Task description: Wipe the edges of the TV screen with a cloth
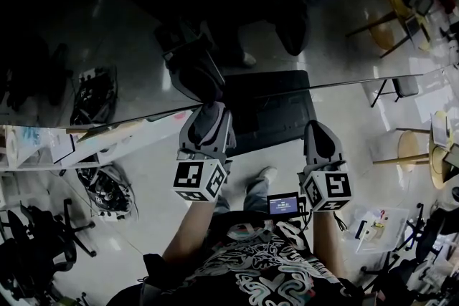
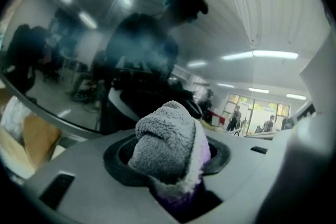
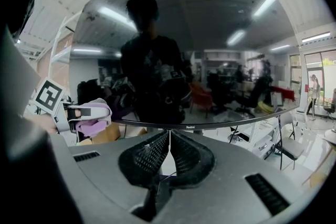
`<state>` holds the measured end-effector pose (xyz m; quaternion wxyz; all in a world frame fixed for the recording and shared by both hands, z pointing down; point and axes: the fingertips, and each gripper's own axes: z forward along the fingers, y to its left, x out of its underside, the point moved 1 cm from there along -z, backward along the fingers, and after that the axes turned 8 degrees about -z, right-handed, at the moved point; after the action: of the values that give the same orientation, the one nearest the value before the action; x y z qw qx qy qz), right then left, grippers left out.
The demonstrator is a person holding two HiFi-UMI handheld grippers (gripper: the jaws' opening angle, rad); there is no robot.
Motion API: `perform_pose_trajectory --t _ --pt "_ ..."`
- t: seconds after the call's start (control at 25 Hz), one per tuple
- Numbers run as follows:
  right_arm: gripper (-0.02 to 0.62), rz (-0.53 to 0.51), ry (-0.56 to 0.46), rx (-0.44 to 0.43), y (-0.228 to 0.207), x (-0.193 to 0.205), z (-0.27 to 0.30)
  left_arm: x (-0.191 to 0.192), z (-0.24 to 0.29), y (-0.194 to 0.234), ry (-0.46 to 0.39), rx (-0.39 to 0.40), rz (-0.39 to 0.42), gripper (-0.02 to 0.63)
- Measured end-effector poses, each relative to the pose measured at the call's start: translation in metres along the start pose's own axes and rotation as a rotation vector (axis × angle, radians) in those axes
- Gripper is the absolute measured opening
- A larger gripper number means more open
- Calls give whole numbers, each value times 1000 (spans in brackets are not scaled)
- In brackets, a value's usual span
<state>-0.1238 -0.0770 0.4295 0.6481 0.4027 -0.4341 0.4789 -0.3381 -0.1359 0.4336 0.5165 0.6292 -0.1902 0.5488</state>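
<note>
The TV screen (image 1: 215,25) is dark and mirror-like, and its lower edge (image 1: 337,84) slants across the head view. My left gripper (image 1: 206,124) is shut on a fluffy grey and purple cloth (image 2: 168,149), held right at that lower edge. In the right gripper view the screen (image 3: 184,50) fills the top, with its thin bottom bezel (image 3: 189,126) just beyond my jaws. My right gripper (image 3: 169,136) is shut with nothing in it, a little below the bezel. The left gripper with the cloth (image 3: 89,120) shows at the left of that view.
A white shelf with papers (image 1: 43,143) lies at the left beside the screen. Below it stand a basket of cables (image 1: 107,190) and an office chair (image 1: 50,236). Wooden stools (image 1: 409,147) and a white bin (image 1: 373,229) stand at the right.
</note>
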Motion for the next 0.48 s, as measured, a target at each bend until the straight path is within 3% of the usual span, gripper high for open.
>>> perform_pose_trajectory --t 0.12,0.2,0.48 --pt "32 5 -2 -13 0 1 5 -1 -1 2 -19 24 -177 206" --pt "32 10 -5 -21 -1 -1 8 -2 -1 3 -21 28 -237 206" --pt "32 16 -15 -52 -7 -3 17 0 2 1 -25 -85 -213 206"
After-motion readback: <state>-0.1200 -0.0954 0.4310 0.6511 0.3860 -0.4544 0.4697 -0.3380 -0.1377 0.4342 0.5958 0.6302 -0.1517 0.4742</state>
